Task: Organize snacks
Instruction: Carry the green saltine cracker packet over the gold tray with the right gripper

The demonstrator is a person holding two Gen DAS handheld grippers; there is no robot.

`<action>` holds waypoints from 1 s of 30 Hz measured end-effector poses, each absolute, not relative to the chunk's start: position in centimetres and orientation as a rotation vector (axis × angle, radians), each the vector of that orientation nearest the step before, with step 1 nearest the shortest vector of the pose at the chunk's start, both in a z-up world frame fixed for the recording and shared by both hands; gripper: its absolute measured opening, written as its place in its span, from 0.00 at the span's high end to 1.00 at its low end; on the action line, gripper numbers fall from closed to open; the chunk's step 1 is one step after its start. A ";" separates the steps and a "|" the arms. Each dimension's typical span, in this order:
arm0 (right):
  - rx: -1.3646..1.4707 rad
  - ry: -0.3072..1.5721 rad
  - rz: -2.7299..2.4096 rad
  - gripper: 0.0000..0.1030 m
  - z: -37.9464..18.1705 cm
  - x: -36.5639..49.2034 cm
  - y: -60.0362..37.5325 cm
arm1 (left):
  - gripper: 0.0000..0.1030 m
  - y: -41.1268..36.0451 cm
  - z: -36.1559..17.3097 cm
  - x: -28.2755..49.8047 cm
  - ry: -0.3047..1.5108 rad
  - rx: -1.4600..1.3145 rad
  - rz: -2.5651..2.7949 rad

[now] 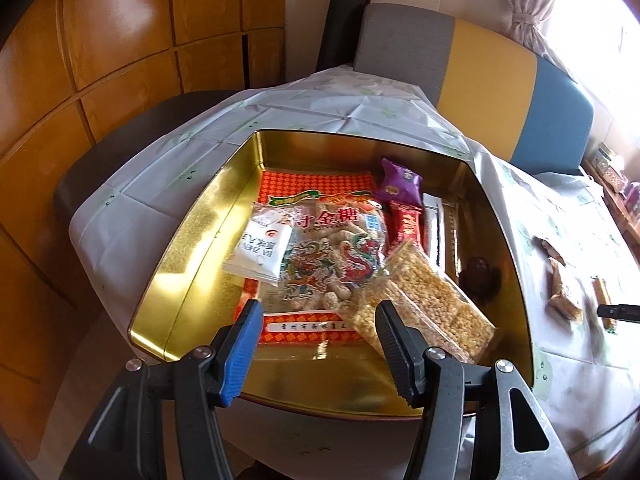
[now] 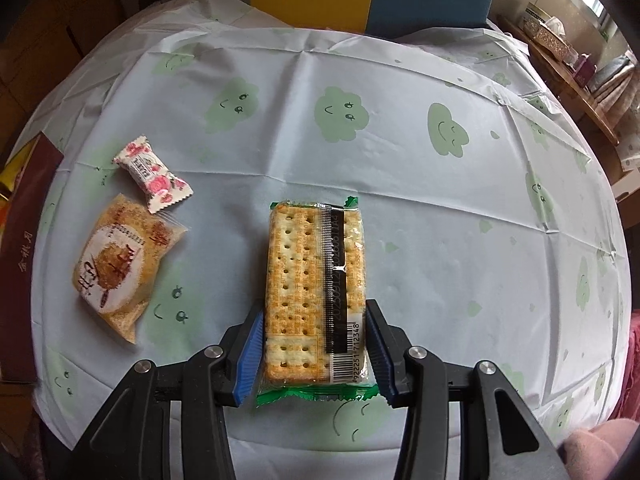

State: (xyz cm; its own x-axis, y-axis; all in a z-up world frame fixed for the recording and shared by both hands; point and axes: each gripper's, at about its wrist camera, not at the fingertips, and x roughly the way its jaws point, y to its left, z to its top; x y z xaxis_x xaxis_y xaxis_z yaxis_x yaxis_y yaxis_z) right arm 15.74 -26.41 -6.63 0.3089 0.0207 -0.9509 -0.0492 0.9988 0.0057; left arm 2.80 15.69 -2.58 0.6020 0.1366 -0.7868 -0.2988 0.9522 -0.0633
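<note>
One gold tin [image 1: 192,248] sits open on the bench [image 2: 400,160], which is spread with a pale cloth printed with green smiling clouds. Inside the tin I count one large red-and-orange bag of peanut candy [image 1: 324,240] lying flat on the bottom, one small white sachet [image 1: 260,248] resting on its left edge, one clear pack of puffed-rice bars [image 1: 432,300] leaning across its right side, one purple wrapped sweet [image 1: 400,184] toward the far wall, one red wrapped bar [image 1: 406,226] just below that, and one dark round piece [image 1: 478,276] near the right wall. Something pale and flat lies under the red bar, but I cannot make out what it is.

The left tool [image 1: 320,320] hangs over the near end of the tin, its jaws standing wide with nothing between them.

Out on the cloth there are three loose snacks. One pack of crackers [image 2: 316,288], green at both ends, lies lengthwise, and the right tool [image 2: 316,344] has its jaws pressed against the two long sides of the near end, gripping it. To the left, well apart from the crackers, lie one golden crumbly cake in a clear wrapper [image 2: 120,264] and, touching its far corner, one white candy with pink roses [image 2: 154,172]. A dark red box [image 2: 24,256] stands at the left edge of the bench.
</note>
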 end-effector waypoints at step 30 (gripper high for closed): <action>0.013 1.099 0.579 0.54 0.6 14.2 0.2 | 0.41 17.5 -2.6 2.5 0.872 -0.224 0.284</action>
